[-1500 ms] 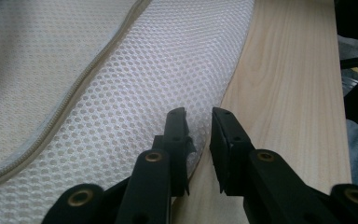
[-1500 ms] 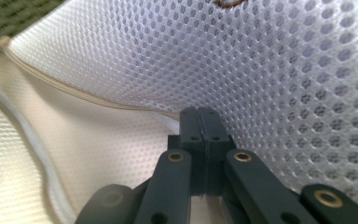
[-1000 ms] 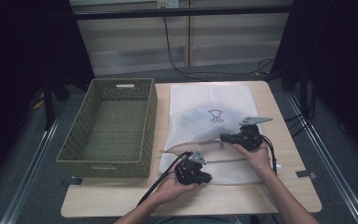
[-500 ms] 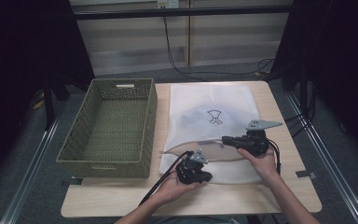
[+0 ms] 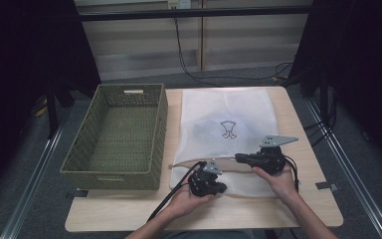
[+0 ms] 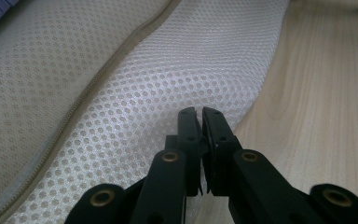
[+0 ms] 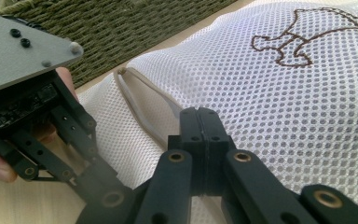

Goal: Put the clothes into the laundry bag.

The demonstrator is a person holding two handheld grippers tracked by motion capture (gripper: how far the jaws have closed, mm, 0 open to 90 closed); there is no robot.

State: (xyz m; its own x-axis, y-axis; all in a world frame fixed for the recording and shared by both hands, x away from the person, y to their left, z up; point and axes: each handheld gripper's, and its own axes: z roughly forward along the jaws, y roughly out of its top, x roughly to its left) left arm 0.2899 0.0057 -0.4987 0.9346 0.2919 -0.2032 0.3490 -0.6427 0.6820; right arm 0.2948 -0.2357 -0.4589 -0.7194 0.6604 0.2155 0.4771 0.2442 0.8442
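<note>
white mesh bag: your right gripper, clenched on its zipper, has slid rightward; opening wider. left gripper pinches the lower edge.

Mesh bag — white cloth netting, fine holes, soft sheen, with a beige woven zip tape and brown stitched emblem. Table: pale wood, smooth, matt. Basket — olive wicker, rough weave. Gripper jaws look like matt black plastic with brass-coloured pins.
</note>
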